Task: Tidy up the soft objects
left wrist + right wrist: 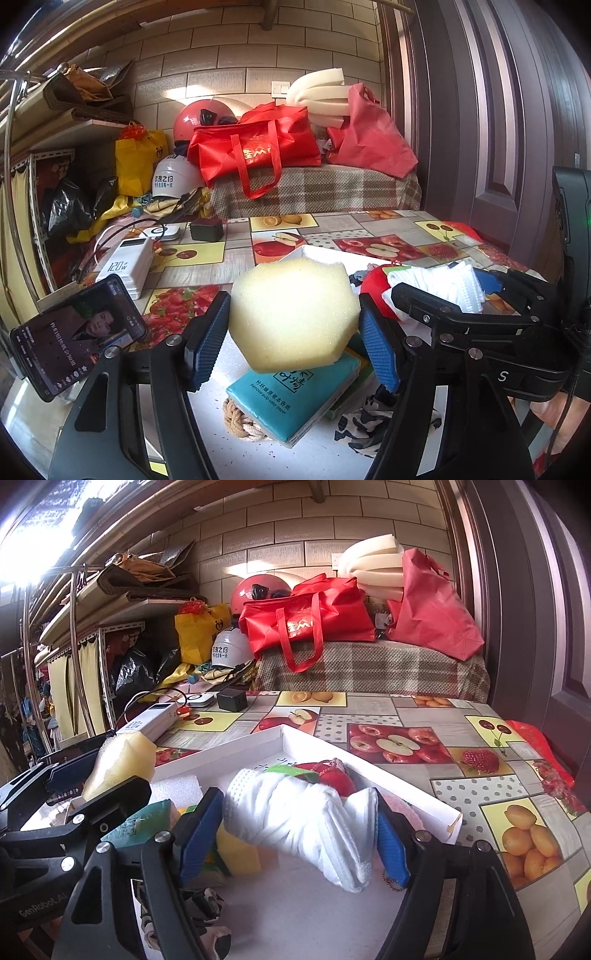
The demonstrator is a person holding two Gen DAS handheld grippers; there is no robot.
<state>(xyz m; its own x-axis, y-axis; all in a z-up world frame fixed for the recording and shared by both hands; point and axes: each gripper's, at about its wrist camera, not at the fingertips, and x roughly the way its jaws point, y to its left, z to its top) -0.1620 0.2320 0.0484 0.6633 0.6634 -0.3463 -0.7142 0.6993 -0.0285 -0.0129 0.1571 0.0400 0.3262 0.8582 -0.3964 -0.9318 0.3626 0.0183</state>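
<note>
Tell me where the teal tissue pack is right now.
In the left wrist view, the teal tissue pack lies in the white tray, directly under the yellow sponge, partly on a rope knot, with patterned cloth to its right.

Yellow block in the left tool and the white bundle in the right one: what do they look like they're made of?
Yellow block: looks like open-cell foam sponge, matte, with a pitted surface and roughly cut edges.
White bundle: apparently thin soft fabric, likely nonwoven, matte, with pleated folds and a dimpled patch at one end; possibly folded face masks, though I can't confirm it.
</note>
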